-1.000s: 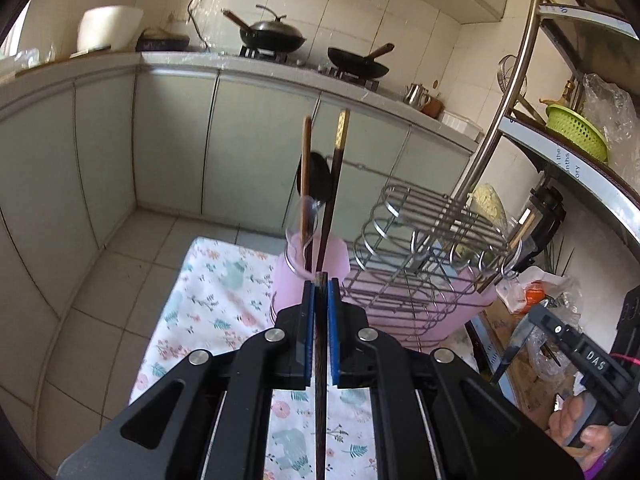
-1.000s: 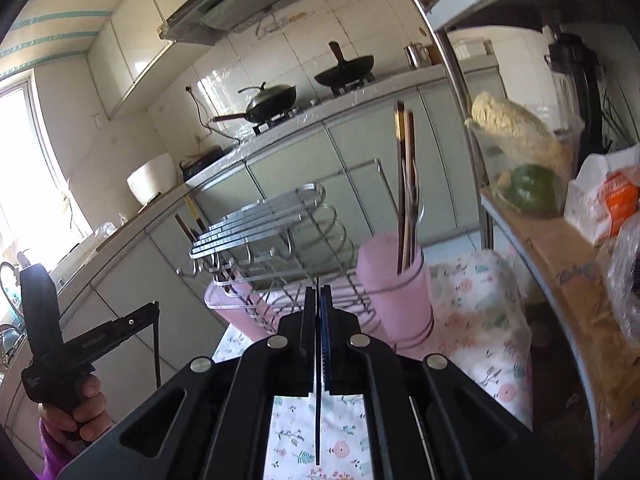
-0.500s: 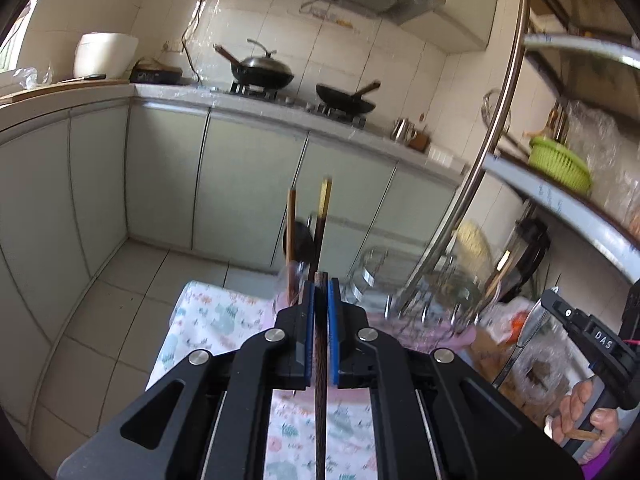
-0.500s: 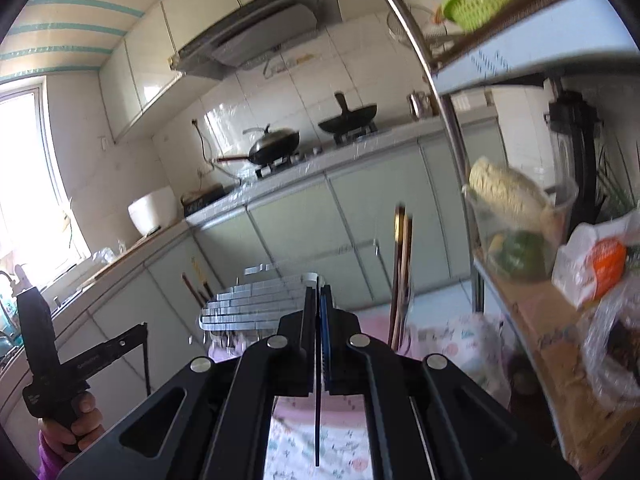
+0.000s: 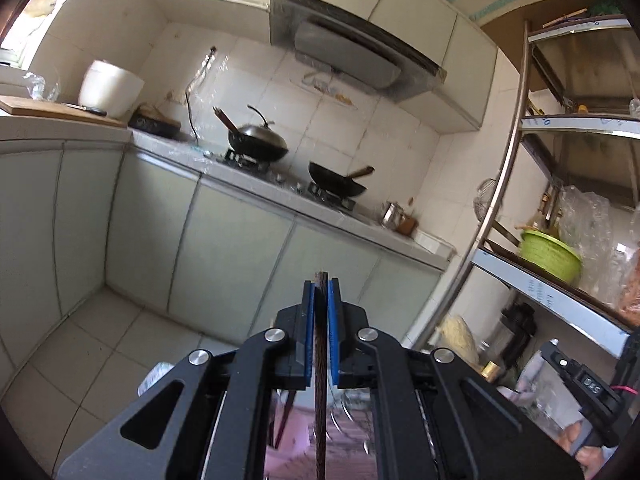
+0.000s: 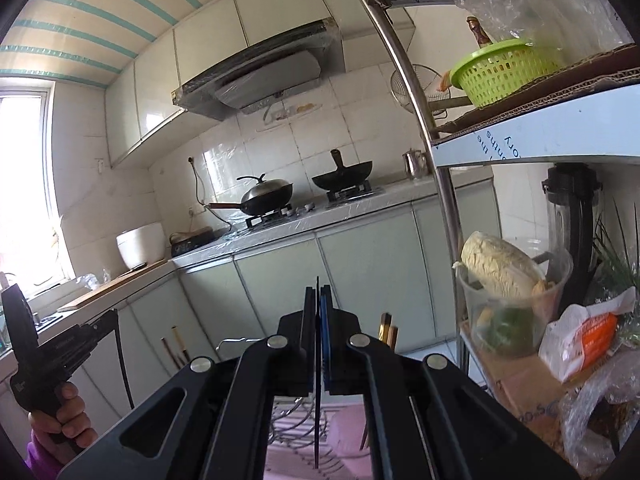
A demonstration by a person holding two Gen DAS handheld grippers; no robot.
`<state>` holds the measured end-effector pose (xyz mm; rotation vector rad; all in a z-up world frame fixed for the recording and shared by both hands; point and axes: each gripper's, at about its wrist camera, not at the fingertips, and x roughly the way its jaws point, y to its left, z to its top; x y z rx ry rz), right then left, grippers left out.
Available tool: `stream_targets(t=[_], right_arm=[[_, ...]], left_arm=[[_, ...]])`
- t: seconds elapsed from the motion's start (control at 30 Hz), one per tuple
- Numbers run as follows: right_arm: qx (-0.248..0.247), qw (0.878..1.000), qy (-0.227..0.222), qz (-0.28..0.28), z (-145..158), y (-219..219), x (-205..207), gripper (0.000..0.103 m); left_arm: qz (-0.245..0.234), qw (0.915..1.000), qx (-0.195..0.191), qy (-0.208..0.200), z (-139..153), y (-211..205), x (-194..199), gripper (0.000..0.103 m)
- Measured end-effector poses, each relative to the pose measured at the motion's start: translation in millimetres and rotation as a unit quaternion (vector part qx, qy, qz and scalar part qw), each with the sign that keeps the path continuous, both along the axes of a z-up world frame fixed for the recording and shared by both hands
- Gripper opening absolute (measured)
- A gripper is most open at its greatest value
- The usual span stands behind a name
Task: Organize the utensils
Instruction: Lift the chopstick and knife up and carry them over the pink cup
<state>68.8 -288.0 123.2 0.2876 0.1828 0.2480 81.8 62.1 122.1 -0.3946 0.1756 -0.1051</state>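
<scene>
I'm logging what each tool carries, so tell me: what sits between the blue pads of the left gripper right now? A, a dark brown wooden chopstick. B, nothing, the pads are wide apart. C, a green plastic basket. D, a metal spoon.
A: in the left wrist view the left gripper has its blue pads closed on a dark brown wooden chopstick running lengthwise between them.

home kitchen | woks (image 5: 258,145) on stove | range hood (image 6: 260,76)
</scene>
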Motion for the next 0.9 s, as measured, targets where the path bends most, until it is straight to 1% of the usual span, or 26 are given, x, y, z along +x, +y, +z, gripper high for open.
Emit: stream_targets(t=[0.13,0.3,0.37,0.47,0.57,0.67,0.9], right_arm=[[-0.005,1.0,-0.005,-0.011,-7,-1,15,0.002],[-0.005,1.0,-0.007,-0.016,-17,-5,32,0.002],[-0.004,1.0,-0.005,-0.015,-21,-6,38,0.002],[-0.005,1.0,0.0,-0.014,-27,-5,45,0.002],[-0.01,1.0,0.002,-0.015,-33,-3,50,0.002],[-0.013,1.0,0.006,-0.011,-39,0,53,0.002],[-0.021,1.0,0.018,-0.006,-51,5,49,0.002]], left_arm=[[0.039,0.9989,0.011,-0.024,-10,-5,12,0.005],[0.081,0.9945,0.015,-0.065,-17,-7,23,0.005],[0.096,0.9917,0.026,-0.082,-18,-11,27,0.005],[0.108,0.9881,0.049,-0.098,-24,-18,31,0.005],[0.111,0.9868,0.065,-0.099,-33,-24,35,0.005],[0.104,0.988,0.069,-0.091,-41,-25,38,0.005],[0.086,0.9907,0.08,-0.069,-57,-28,24,0.005]])
